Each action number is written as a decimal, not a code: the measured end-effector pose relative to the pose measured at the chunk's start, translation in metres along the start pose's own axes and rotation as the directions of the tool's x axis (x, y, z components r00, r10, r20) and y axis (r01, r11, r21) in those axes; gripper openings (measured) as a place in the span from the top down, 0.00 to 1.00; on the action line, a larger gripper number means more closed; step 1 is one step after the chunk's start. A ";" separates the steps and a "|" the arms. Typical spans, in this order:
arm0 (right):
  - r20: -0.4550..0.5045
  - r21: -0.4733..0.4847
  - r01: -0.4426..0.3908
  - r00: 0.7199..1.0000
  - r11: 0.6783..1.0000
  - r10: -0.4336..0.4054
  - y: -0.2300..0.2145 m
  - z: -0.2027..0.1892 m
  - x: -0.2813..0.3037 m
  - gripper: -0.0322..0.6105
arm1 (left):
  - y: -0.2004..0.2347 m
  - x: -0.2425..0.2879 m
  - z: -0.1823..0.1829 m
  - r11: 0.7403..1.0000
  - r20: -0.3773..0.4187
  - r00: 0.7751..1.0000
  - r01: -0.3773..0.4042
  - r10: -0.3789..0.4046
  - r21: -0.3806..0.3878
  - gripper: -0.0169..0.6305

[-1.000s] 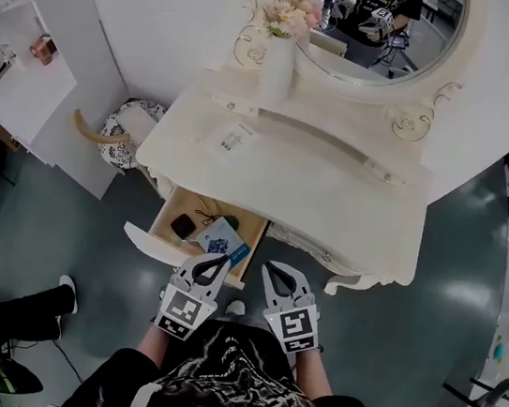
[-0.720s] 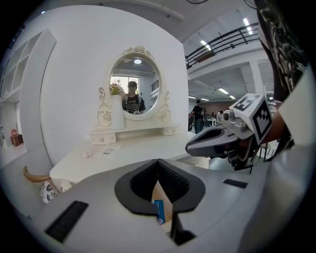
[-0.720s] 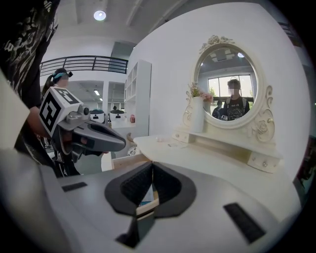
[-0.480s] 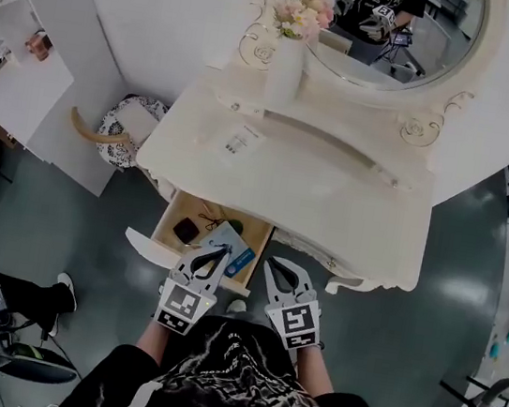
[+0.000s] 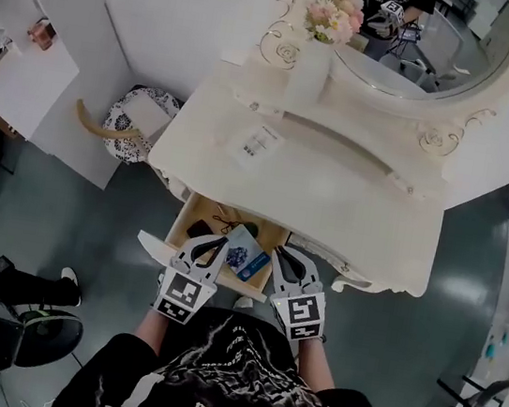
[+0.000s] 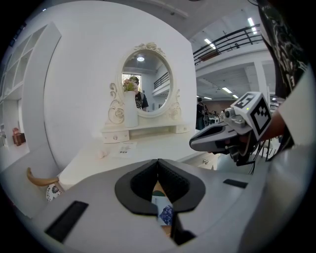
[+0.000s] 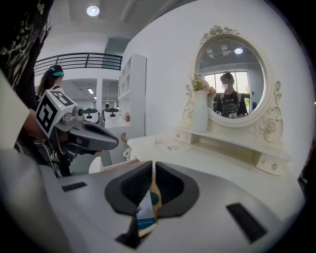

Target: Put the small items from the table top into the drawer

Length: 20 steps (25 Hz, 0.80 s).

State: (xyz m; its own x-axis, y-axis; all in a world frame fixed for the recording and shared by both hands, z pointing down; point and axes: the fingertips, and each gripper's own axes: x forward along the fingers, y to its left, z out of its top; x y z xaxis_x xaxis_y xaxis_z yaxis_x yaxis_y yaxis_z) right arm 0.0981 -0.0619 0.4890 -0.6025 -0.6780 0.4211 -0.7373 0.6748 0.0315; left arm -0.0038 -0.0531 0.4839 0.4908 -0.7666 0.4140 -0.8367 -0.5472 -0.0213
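Cream-painted vanity surface still carries a white paper tag, while the blue-and-white packet lies in the open wooden drawer at its 6 o'clock edge. We have brought the left tongs and right tongs forward to the drawer front, both clenched and empty, probably to push it shut.

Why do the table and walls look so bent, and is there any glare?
Head view: the wide lens bows the dressing table and wall, and the white top is nearly washed out. Left gripper view: fisheye, with black corners. Right gripper view: same curving; a ceiling lamp glares.
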 end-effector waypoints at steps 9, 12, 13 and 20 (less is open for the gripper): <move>-0.015 0.012 0.046 0.999 0.999 -0.046 -0.010 0.012 0.028 0.92 | 0.031 0.007 -0.002 1.000 0.002 1.000 0.025 -0.025 -0.001 0.95; -0.036 0.018 0.044 0.998 0.999 -0.043 -0.009 0.012 0.040 0.88 | 0.044 0.007 -0.006 1.000 -0.004 1.000 0.025 -0.025 -0.009 0.95; -0.039 0.019 0.043 0.998 0.999 -0.042 -0.008 0.013 0.044 0.86 | 0.049 0.006 -0.007 1.000 -0.006 1.000 0.023 -0.023 -0.012 0.95; -0.055 0.007 0.034 0.998 0.999 -0.034 -0.001 0.021 0.073 0.82 | 0.079 0.006 -0.017 1.000 -0.022 1.000 0.013 -0.014 -0.027 0.95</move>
State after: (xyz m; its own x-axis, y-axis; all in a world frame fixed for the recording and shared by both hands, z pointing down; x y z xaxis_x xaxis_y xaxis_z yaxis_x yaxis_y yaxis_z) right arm 0.0486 -0.1182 0.5005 -0.5596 -0.6833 0.4690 -0.7597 0.6491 0.0392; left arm -0.0710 -0.0951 0.4998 0.4969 -0.7516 0.4338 -0.8365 -0.5479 0.0090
